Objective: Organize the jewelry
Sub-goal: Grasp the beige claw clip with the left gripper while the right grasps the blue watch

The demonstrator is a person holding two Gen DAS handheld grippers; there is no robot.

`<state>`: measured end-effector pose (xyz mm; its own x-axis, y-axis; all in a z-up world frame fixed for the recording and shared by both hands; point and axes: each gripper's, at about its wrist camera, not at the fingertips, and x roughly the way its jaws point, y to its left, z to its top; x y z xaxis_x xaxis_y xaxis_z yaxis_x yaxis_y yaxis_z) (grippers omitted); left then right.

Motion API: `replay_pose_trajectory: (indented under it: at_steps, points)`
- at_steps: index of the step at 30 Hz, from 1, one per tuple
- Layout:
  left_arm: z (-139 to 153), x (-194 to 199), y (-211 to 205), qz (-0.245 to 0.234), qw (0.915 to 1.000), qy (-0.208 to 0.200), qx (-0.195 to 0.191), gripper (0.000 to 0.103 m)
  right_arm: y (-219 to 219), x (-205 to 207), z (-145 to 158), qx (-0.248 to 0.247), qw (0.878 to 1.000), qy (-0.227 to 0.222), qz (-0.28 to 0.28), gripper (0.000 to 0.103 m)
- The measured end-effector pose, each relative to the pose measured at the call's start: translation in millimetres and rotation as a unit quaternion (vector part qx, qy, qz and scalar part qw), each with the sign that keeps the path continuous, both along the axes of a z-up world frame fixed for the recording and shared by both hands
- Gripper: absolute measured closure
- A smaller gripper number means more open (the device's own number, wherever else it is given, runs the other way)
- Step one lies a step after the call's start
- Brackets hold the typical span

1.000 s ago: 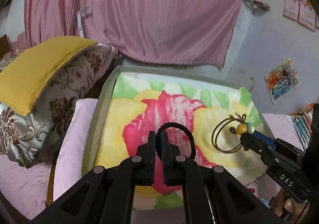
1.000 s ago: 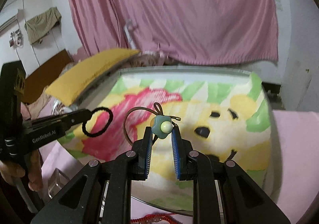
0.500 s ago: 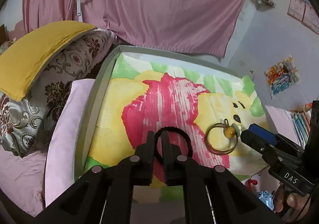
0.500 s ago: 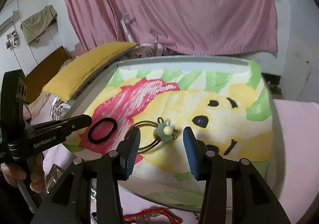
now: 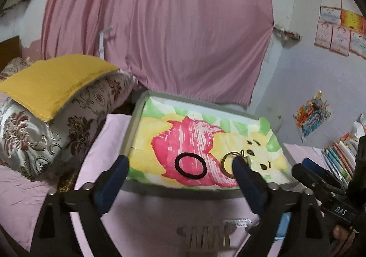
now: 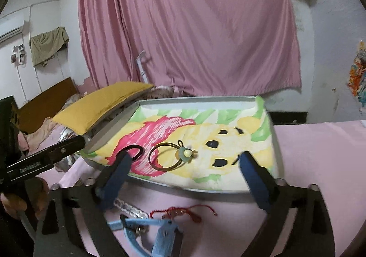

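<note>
A black hair tie lies flat on the cartoon-bear lined tray, free of my left gripper. That gripper's jaws are opening wide, short of the tray's near edge, with nothing pressed between them. Beside the black tie lies a brown hair tie with a green flower bead. My right gripper is also opening, its pads well apart on either side and not touching it. The black hair tie is partly hidden behind one blue finger. The left gripper shows at the left.
A red cord bracelet, a blue piece and a clear chain lie on the pink sheet in front of the tray. Pillows are stacked to the left. Books stand at the right.
Both grippers let go of their hair ties, which now lie on the tray. Both jaws went from shut to wide apart, and both grippers drew back from the tray.
</note>
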<state>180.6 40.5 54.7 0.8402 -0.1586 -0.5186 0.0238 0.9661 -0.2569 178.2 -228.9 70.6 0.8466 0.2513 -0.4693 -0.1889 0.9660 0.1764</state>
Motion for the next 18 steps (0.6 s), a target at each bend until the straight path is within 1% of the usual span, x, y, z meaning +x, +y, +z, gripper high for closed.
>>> replay_pose_trajectory:
  at_steps: [3,6,8,10,13,18]
  points:
    - [1.7,-14.8,0.3,0.004,0.9998,-0.017,0.006,0.003,-0.9,-22.8,5.0,-0.011,0.999,-0.032,-0.005,0.002]
    - [2.3,-28.7,-3.7,-0.002,0.9992,-0.029,0.027,0.002,0.9,-43.1,8.8,-0.033,0.998,-0.06,-0.007,0.002]
    - [1.4,-36.6,-6.9,-0.007,0.9985,-0.033,0.044,0.002,4.6,-53.1,10.1,-0.052,0.996,-0.067,-0.005,0.002]
    - [-0.5,-43.0,-9.9,-0.017,0.9976,-0.032,0.059,0.001,7.1,-56.9,9.0,-0.065,0.996,-0.062,0.0,0.002]
    - [-7.1,-45.4,-15.1,-0.038,0.9964,-0.015,0.075,0.001,11.3,-59.1,3.9,-0.077,0.996,-0.041,0.016,0.002]
    - [-20.2,-43.5,-18.4,-0.063,0.9944,0.023,0.082,0.001,3.9,-53.5,-9.0,-0.056,0.998,0.015,0.018,0.002]
